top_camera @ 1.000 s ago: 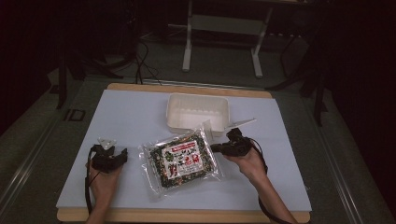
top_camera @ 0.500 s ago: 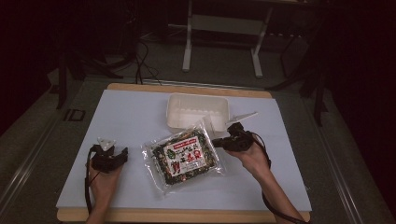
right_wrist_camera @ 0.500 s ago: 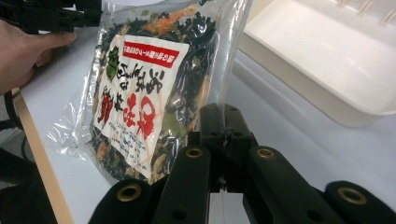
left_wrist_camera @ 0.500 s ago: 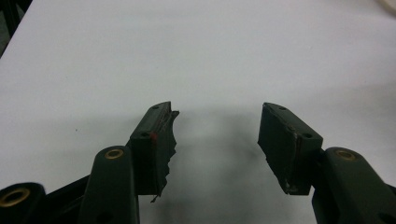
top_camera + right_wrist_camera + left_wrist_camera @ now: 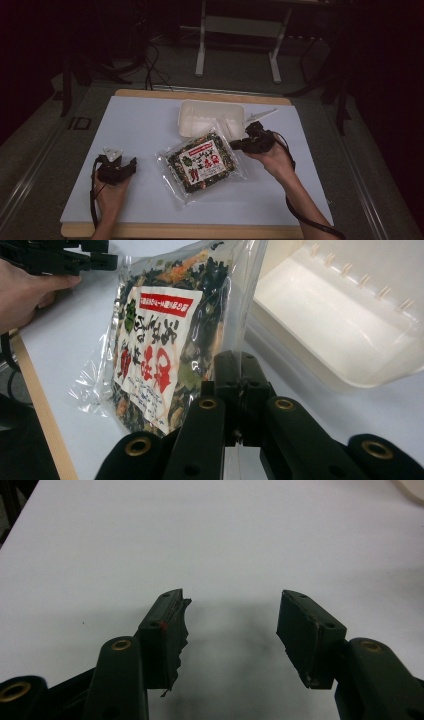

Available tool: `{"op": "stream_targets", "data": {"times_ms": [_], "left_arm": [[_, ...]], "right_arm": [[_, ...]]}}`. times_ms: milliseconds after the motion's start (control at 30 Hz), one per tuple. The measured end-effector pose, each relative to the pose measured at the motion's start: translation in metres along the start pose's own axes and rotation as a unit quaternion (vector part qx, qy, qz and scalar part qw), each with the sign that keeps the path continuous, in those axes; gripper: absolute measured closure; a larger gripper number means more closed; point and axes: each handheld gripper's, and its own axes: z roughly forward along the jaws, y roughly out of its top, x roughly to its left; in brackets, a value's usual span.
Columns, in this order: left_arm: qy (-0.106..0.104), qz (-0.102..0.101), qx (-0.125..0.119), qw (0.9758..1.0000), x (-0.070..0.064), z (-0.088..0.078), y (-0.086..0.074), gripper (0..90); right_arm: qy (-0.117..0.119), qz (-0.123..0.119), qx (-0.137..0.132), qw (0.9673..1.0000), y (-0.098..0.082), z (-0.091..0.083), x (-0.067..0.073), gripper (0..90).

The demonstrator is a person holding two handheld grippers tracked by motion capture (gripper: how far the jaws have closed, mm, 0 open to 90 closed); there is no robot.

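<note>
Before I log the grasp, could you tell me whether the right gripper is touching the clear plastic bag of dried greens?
Touching. In the right gripper view the right gripper has its jaws shut on the bag's clear edge.

Glossy clear-plastic bag [image 5: 202, 164] — matt white tray [image 5: 210, 116].

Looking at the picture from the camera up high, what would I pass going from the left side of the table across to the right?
Left hand-held gripper → clear bag of dried seaweed mix → right hand-held gripper, pinching the bag's right edge. The white tray sits behind the bag, so I leave it out of the order.
</note>
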Motion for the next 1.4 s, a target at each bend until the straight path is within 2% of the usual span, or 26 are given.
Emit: {"op": "stream_targets", "data": {"times_ms": [300, 700, 1000, 1400], "left_arm": [[-0.005, -0.005, -0.002, 1.0000, 0.001, 0.000, 0.000, 44.3], [-0.007, -0.002, -0.001, 1.0000, 0.001, 0.001, 0.000, 44.3], [-0.007, -0.002, 0.000, 1.0000, 0.001, 0.001, 0.000, 44.3], [-0.007, -0.001, 0.003, 1.0000, 0.001, 0.001, 0.000, 44.1]], "right_arm": [[0.002, -0.010, -0.005, 0.9999, 0.017, -0.002, -0.001, 89.6], [0.025, -0.031, -0.009, 0.9992, 0.037, -0.016, 0.005, 89.7], [0.017, -0.043, -0.006, 0.9989, 0.048, -0.024, 0.006, 89.7], [0.011, -0.069, -0.004, 0.9975, 0.058, -0.047, 0.009, 89.7]]}}
